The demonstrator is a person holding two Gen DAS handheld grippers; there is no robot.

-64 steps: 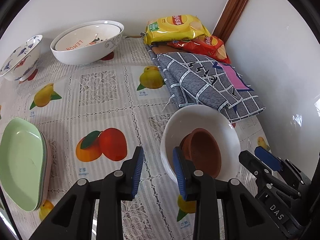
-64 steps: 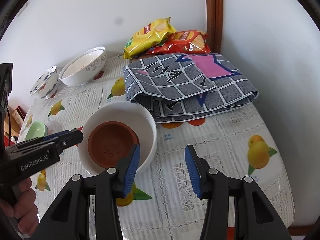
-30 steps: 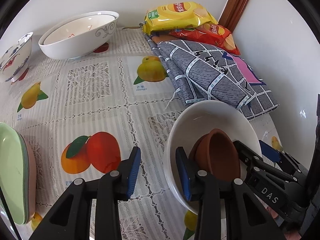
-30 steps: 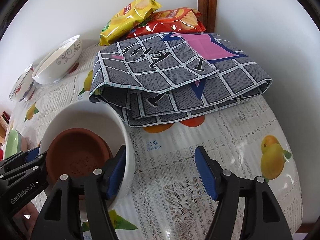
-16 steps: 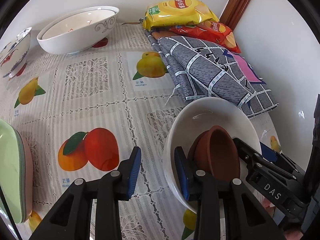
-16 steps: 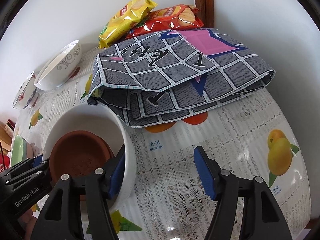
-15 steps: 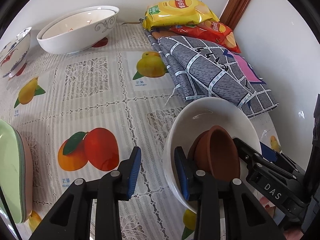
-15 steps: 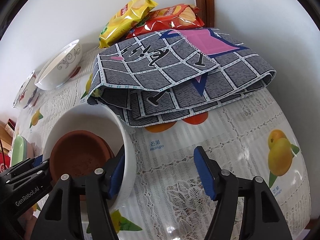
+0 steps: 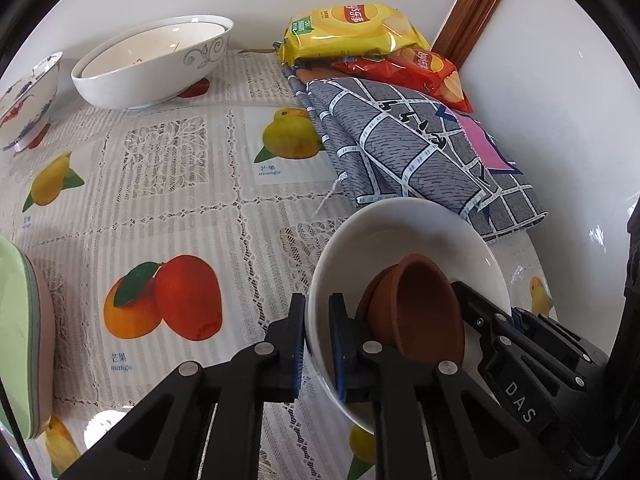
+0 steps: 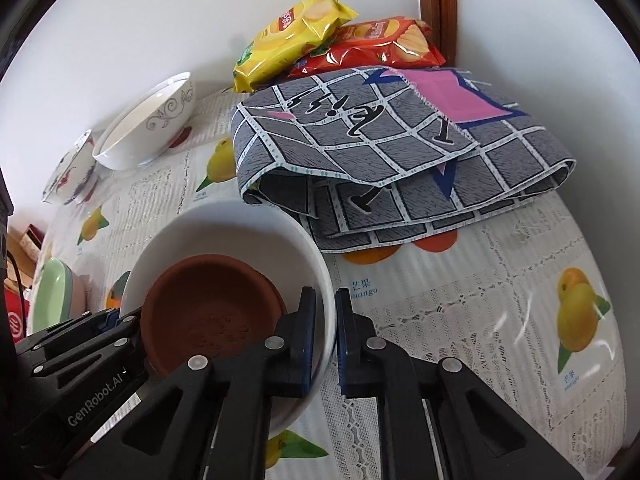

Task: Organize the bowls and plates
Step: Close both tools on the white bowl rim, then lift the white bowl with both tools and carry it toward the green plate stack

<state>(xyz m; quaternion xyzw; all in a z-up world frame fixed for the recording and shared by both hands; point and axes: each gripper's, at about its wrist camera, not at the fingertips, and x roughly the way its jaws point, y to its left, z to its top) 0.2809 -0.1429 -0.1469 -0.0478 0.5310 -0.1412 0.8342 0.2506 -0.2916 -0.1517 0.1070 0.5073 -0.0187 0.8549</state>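
Note:
A white bowl (image 9: 400, 220) with a brown clay bowl (image 9: 416, 312) inside it sits on the fruit-print tablecloth. My left gripper (image 9: 318, 328) has its jaws closing tight on the white bowl's left rim, one pad outside and one inside. My right gripper (image 10: 325, 320) closes the same way on the opposite rim of the white bowl (image 10: 224, 224), beside the brown bowl (image 10: 212, 304). Both sets of pads press on the rim wall. Each gripper's body shows at the edge of the other's view.
A large white patterned bowl (image 9: 152, 64) and a small painted bowl (image 9: 28, 92) stand at the back left. Stacked green plates (image 9: 16, 332) lie at the left edge. A folded grey checked cloth (image 10: 400, 160) and snack bags (image 10: 296, 32) fill the back right corner by the wall.
Both grippers' jaws have closed onto the white bowl's rim; before, they stood open astride it, the right one widely. The hands have hardly shifted.

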